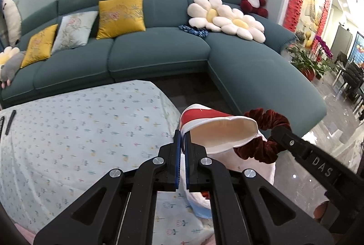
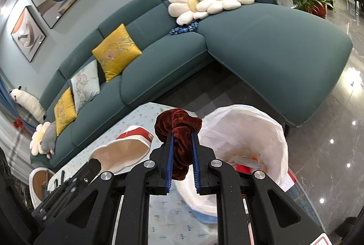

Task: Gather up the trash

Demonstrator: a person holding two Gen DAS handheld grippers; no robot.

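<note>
Both hands are loaded and the delivery step is in hand. The left gripper (image 1: 182,142) has its blue pads pinched fully together on the rim of a red-and-white paper cup (image 1: 216,129), which lies tilted on its side beyond and to the right of the fingertips, mouth open toward the camera. The right gripper (image 2: 182,138) stands narrow, its jaws clamped on a bunched dark-red velvet scrunchie (image 2: 177,131) that fills the gap and bulges above the fingertips. The bin (image 2: 273,131), lined with a white bag, sits just ahead and to the right of the right gripper and below it, beside the cloth-covered table (image 1: 68,131); some rubbish (orange and red scraps, not identifiable) already lies inside. From the left wrist view the bag shows only partly, beneath the cup and scrunchie. Judgement: neither item is yet clearly over the mouth of the bin. The next move calls for carrying each gripper forward over the opening, clear of the liner's rim, then spreading the jaws. The scrunchie may cling to the pads; the cup, held by one edge, may swing.
</note>
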